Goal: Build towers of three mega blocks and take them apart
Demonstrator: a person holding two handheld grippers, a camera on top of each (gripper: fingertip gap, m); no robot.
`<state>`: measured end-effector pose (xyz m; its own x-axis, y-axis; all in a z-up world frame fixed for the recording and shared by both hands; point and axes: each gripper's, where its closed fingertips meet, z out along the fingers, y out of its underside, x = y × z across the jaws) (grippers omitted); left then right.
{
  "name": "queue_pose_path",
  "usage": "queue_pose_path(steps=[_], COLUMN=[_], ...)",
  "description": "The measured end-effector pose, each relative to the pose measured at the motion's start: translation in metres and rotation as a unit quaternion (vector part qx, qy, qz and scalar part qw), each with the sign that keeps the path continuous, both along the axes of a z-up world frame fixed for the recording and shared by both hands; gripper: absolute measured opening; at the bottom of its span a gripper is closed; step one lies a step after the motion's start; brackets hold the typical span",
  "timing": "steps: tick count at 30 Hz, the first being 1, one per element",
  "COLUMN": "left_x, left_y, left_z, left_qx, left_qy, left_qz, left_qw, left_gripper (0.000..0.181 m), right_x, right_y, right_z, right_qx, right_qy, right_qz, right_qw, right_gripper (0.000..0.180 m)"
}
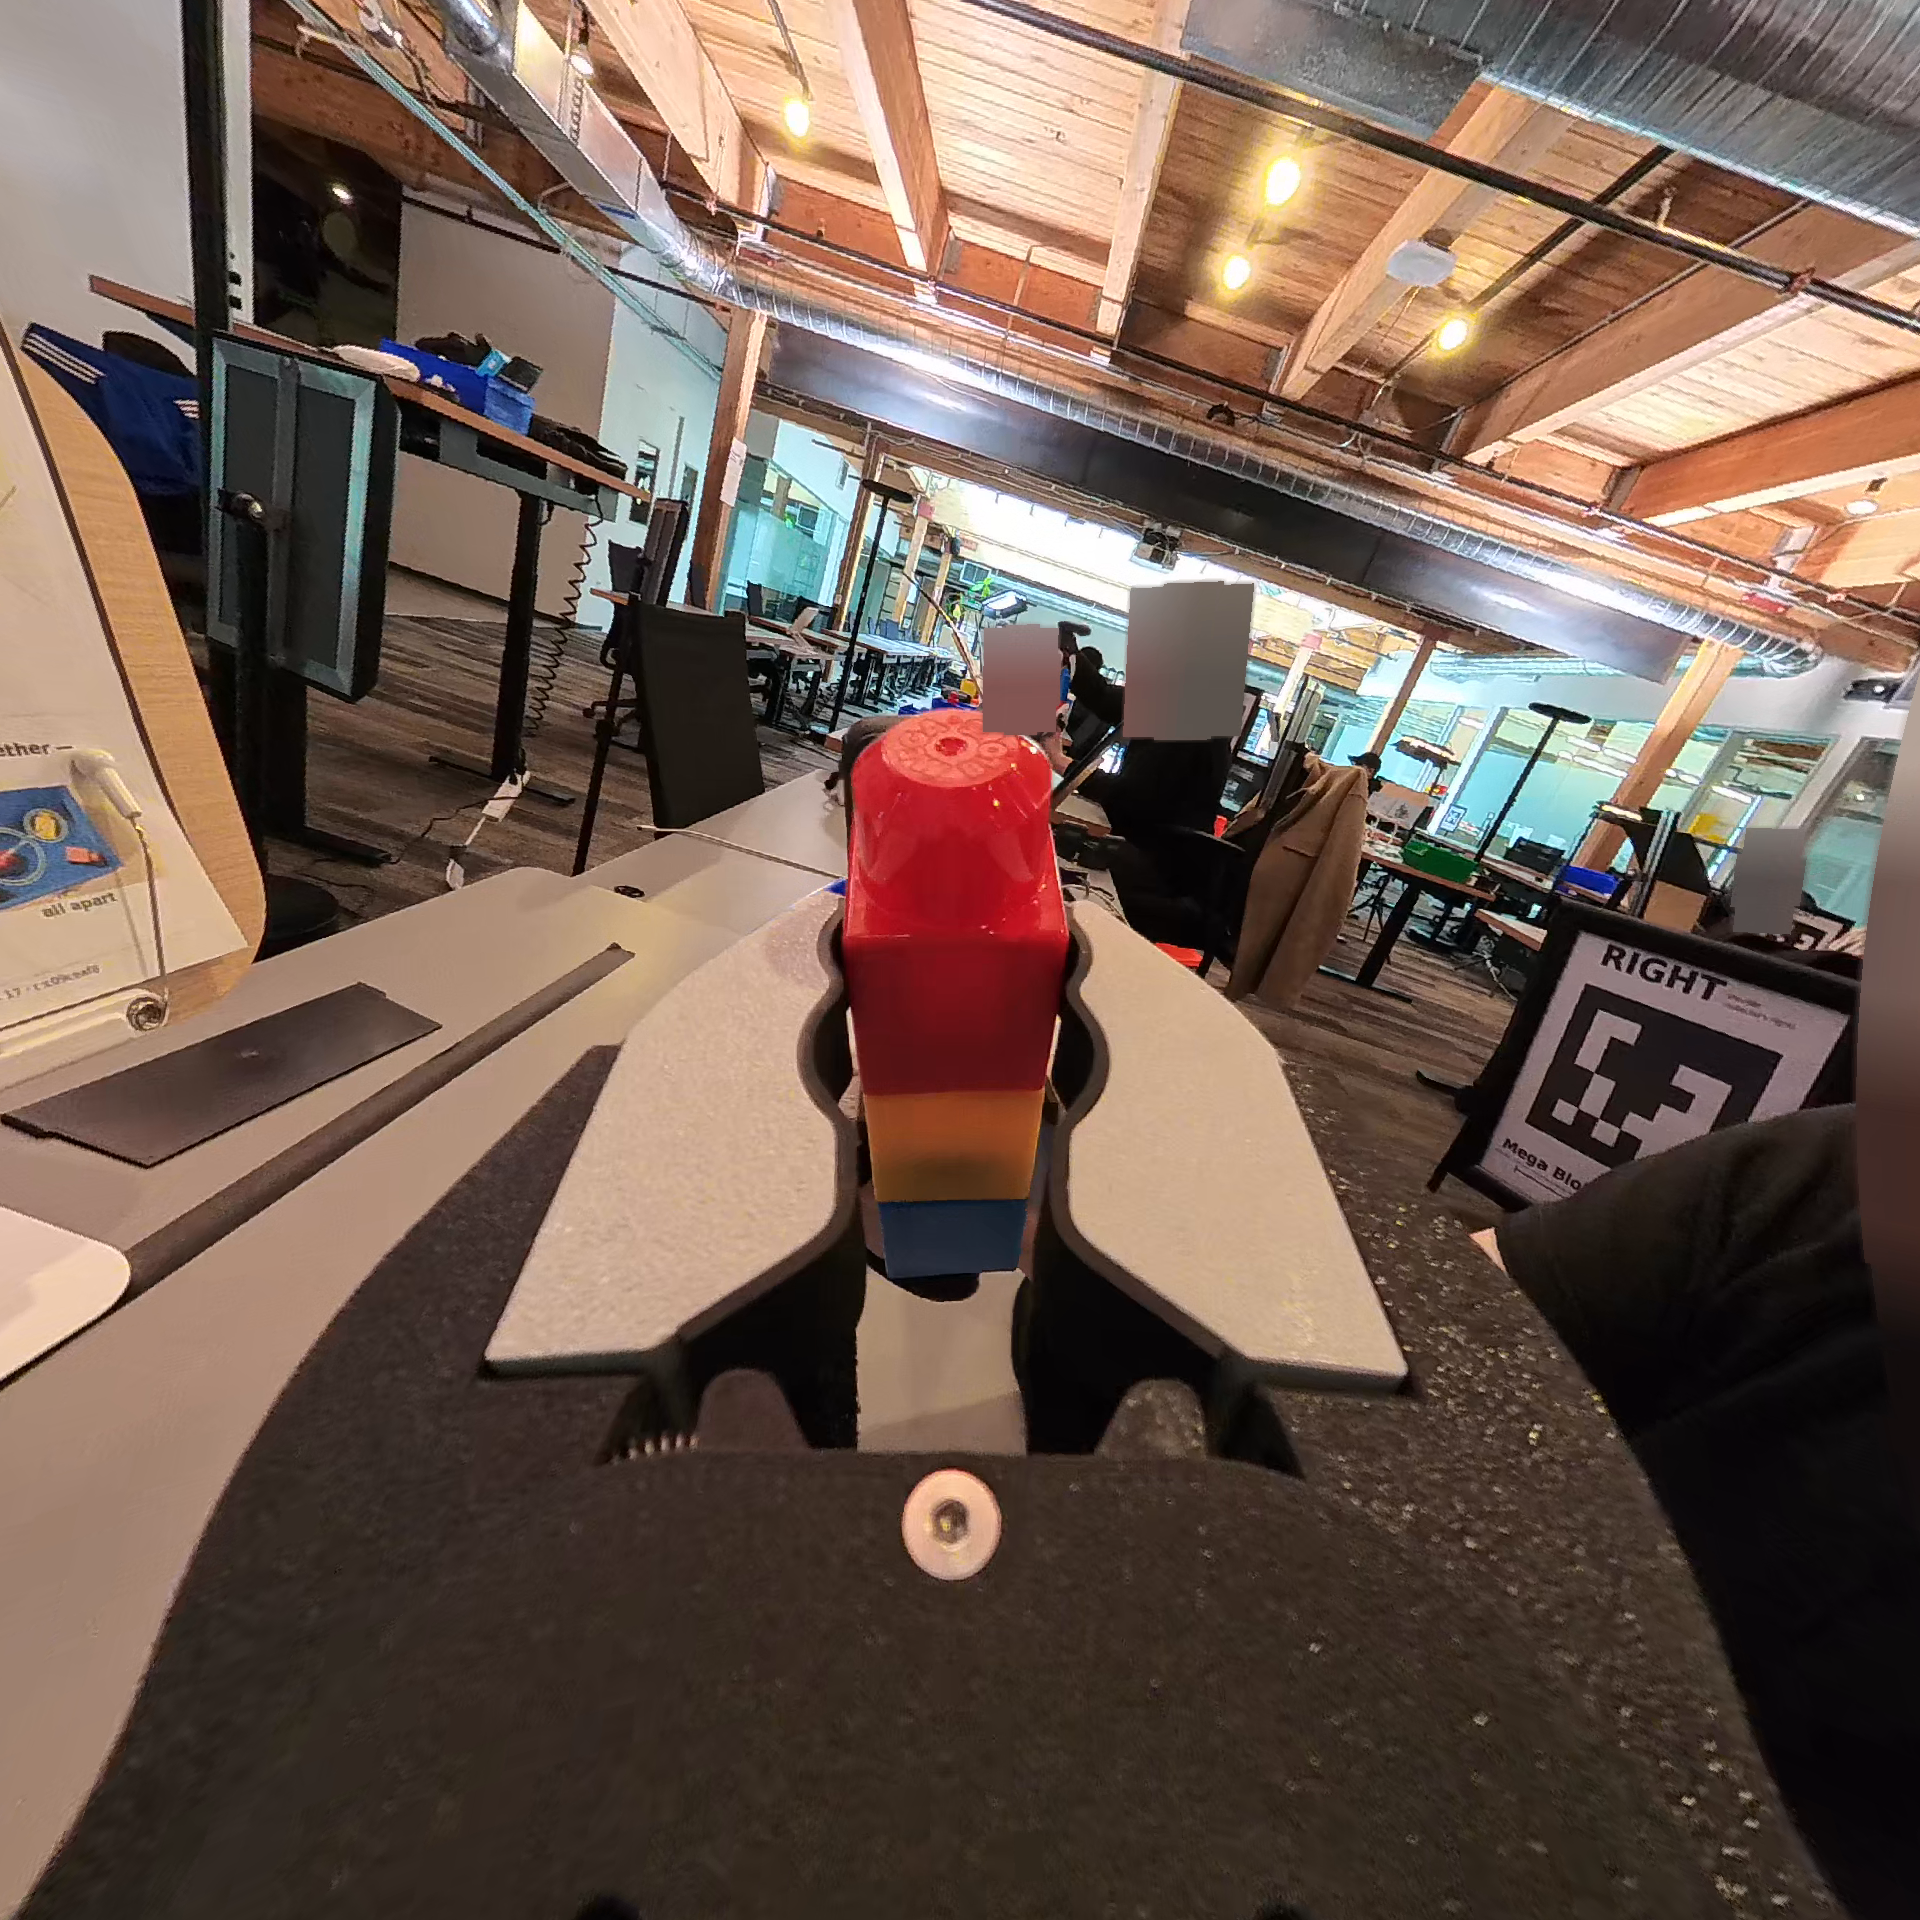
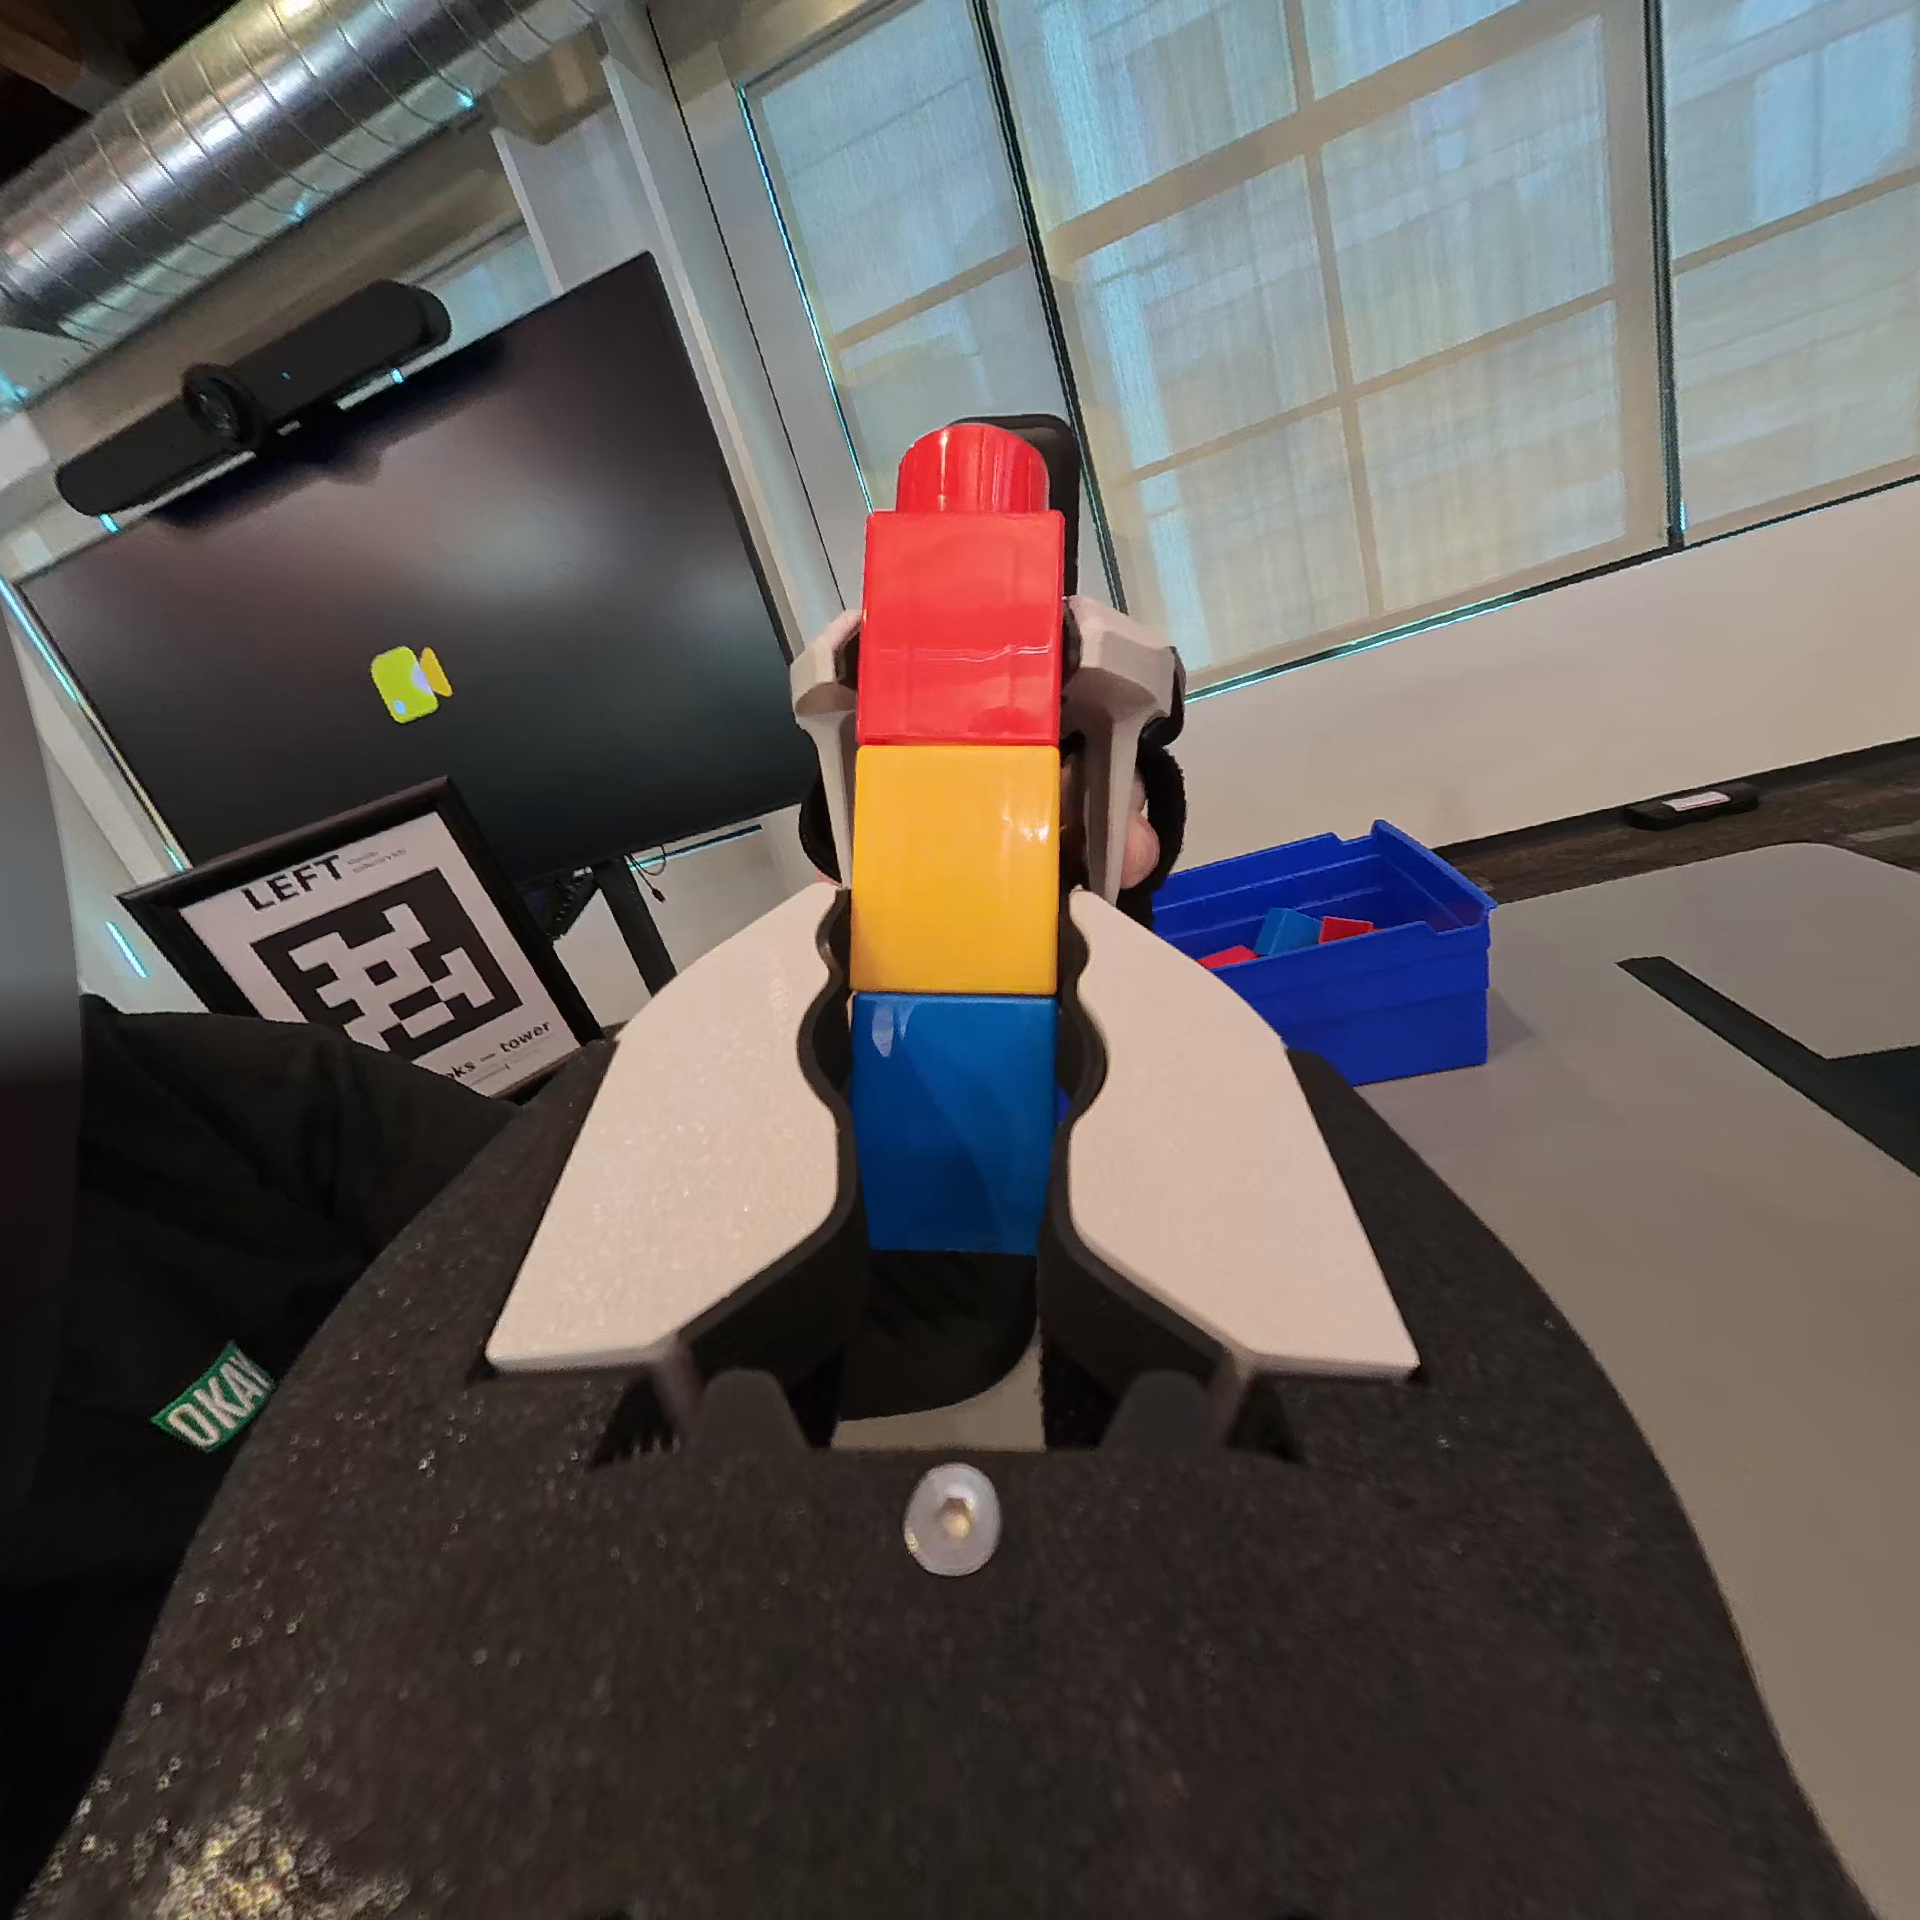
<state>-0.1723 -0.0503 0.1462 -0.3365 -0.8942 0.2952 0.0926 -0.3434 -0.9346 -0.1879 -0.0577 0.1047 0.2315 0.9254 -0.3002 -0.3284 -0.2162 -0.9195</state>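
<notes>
Right wrist view shows the right gripper (image 2: 951,1091) with its fingers clamped on the blue block (image 2: 951,1122), the tower's long axis running straight away through the yellow block (image 2: 954,868) to the red block (image 2: 961,623), which the left gripper (image 2: 966,665) pinches at the far end.

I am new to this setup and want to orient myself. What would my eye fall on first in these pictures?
First, the tower held in the air between both grippers: red block on top, yellow block in the middle, blue block at the bottom. The right gripper clamps the blue block, and the left gripper clamps the red one. Behind, a blue bin with loose blocks sits on the grey table.
</notes>
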Motion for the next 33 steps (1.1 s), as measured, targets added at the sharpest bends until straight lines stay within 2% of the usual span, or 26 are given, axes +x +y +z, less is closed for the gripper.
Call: queue_pose_path(steps=[21,33], left_x=[-0.0044,-0.0042], left_y=[-0.0034,-0.0045], left_z=[-0.0050,-0.0041], left_qx=[0.007,0.027], left_qy=[0.023,0.034], left_qz=[-0.028,-0.003], left_qw=[0.999,0.999], left_gripper=[0.036,0.036], right_x=[-0.0082,-0.0025], right_y=[-0.0036,-0.0026], right_z=[-0.0063,-0.0008], right_qx=[-0.015,0.006], right_qy=[-0.015,-0.063], right_qz=[0.027,-0.029], right_qw=[0.999,0.998], right_gripper=[0.036,0.036])
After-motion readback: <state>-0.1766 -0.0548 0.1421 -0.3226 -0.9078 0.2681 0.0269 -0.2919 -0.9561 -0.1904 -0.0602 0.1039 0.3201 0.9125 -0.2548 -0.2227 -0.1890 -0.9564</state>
